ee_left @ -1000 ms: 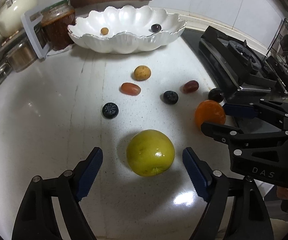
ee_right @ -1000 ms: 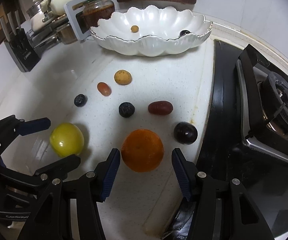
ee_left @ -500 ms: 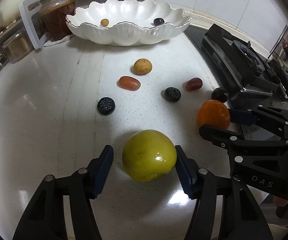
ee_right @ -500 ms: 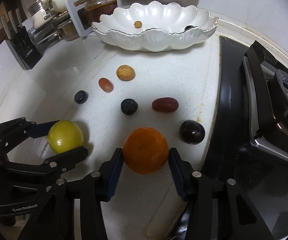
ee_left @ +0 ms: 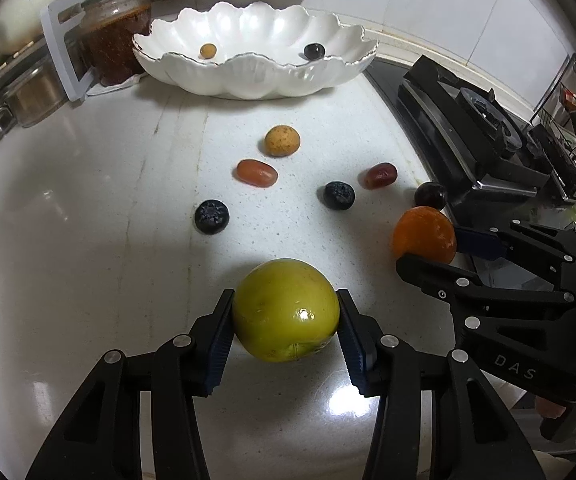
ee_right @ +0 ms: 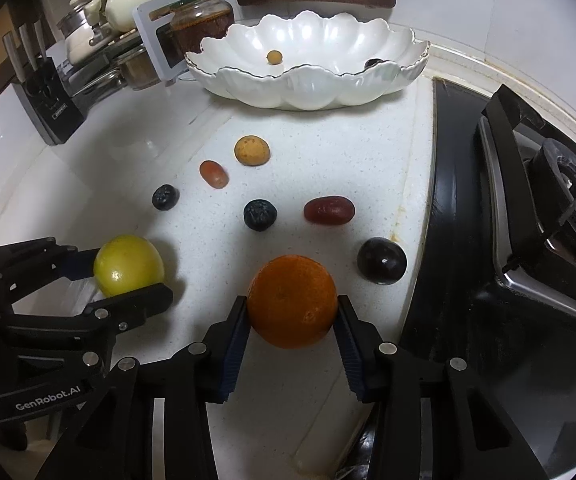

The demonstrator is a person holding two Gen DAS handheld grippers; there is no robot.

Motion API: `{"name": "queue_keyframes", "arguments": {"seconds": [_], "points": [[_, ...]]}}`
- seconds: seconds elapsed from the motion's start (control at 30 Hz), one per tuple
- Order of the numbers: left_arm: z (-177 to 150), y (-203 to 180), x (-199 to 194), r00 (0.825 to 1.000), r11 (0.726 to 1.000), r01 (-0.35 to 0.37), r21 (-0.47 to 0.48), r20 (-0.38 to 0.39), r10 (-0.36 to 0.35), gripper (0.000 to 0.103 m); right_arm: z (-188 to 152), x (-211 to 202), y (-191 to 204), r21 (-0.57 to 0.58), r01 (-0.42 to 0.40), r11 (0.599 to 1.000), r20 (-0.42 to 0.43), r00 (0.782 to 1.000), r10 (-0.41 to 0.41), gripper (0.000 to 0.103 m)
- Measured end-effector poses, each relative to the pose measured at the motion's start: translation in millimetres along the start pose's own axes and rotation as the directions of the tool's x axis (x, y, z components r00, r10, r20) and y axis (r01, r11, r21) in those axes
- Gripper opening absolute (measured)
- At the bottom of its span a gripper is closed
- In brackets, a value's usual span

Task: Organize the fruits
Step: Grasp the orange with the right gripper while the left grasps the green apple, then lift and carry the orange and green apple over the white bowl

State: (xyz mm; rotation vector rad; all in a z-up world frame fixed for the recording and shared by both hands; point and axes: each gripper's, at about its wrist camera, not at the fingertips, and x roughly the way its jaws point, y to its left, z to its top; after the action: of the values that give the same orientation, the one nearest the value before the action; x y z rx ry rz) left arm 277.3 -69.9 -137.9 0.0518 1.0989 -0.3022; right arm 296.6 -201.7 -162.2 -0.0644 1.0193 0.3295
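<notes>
Both now clamped: left claw (ee_left: 285, 328) on green apple (ee_left: 286, 309), right claw (ee_right: 292, 334) on orange (ee_right: 292, 301); ready for bowl (ee_left: 256, 76) at 12 o'clock.

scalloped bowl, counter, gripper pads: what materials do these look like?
Scalloped bowl: looks like glazed white ceramic, glossy, with a thin darker line along the rim.
Counter: probably polished stone or quartz composite, white with fine specks and mirror-like lamp glare.
Left gripper pads: dark blue, ribbed, likely rubber or soft plastic, on matte black plastic fingers; both press the green fruit.
</notes>
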Motion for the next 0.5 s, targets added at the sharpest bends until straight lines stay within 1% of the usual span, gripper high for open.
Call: {"name": "queue_keyframes", "arguments": {"seconds": [0.27,0.5], "points": [[2,2,-17,0.999,1.0,0.002,0.005,0.038,-0.002,0.048,4,-14,2,0.01,-0.002,1.0,0.041,0.999,0.001,0.043],[11,2,-37,0.994,1.0,0.001,0.001,0.106,-0.001,0.048,10,-34,5,0.018,0.004,1.0,0.096,0.995,-0.006,0.043]]}}
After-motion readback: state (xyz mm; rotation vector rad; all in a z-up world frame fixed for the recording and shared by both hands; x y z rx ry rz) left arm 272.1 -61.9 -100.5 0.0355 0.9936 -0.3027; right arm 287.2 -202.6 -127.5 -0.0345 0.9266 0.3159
